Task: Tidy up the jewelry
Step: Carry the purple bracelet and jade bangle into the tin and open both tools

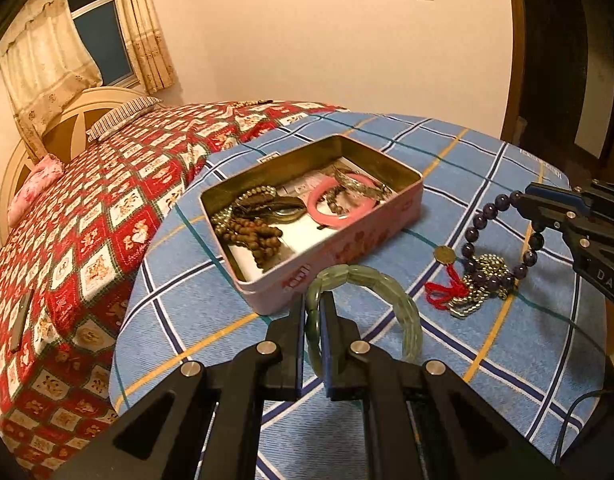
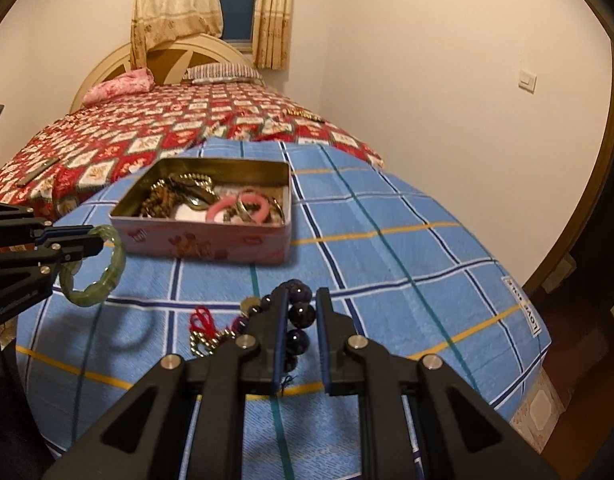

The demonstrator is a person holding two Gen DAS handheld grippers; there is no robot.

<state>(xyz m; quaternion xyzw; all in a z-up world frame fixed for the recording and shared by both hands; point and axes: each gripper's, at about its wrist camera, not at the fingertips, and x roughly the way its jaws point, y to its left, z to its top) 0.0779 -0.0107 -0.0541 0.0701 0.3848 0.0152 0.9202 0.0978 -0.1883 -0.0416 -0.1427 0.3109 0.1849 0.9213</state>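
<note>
My left gripper (image 1: pixel 315 304) is shut on a pale green jade bracelet (image 1: pixel 403 304), held just above the blue cloth in front of the pink tin box (image 1: pixel 335 256). The right wrist view has this gripper (image 2: pixel 99 242) at the left edge with the green bracelet (image 2: pixel 111 276) hanging from it. My right gripper (image 2: pixel 303 296) is shut on a dark purple bead bracelet (image 2: pixel 301 314), which hangs off the cloth (image 1: pixel 471 232). The open tin (image 2: pixel 211 244) holds a pink bangle (image 1: pixel 339 200) and brown bead strings (image 1: pixel 259 236). A gold chain pile (image 1: pixel 487 276) and a red-corded coin charm (image 1: pixel 443 292) lie under the purple bracelet.
The blue checked cloth (image 1: pixel 487 360) covers the foot of a bed with a red patterned quilt (image 1: pixel 87 220). A dark flat bar (image 1: pixel 21 320) lies on the quilt at the left. Pillows and a headboard (image 2: pixel 167 56) stand at the far end, and a wall runs along the right.
</note>
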